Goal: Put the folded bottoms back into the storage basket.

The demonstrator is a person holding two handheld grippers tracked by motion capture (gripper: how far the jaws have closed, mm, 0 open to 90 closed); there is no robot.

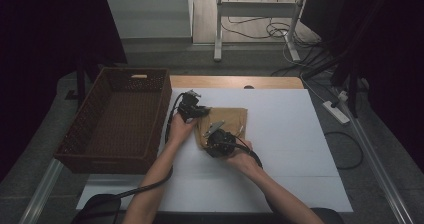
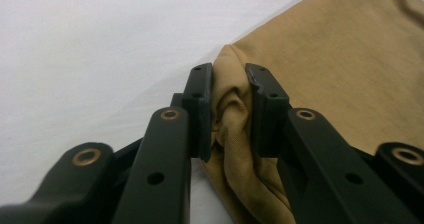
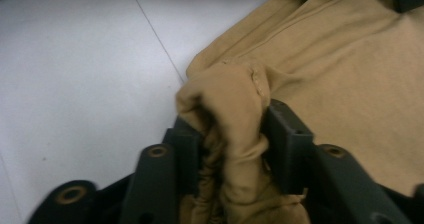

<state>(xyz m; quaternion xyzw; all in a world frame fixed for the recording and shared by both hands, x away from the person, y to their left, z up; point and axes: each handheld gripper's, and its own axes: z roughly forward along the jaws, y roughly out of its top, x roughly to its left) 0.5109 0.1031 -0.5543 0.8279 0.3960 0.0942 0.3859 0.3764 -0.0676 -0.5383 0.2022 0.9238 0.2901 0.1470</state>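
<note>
A: Where's the tan cloth [image 1: 227,124]?

B: Folded on the white mat [image 1: 295,149], just right of the wicker basket [image 1: 117,119].

A: And the grips?

B: Left gripper [image 2: 229,109] is clamped on its far-left edge, right gripper [image 3: 235,149] on its near edge; basket lies nearer the left.

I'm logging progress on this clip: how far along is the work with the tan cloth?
Done: the tan cloth lies folded into a compact shape on the white table. In hand: the left tool and the right tool are each shut on a bunched edge of it, but it hasn't left the table. Left: probably lifting it, perhaps into the wicker basket beside it, which holds nothing I can see.
</note>
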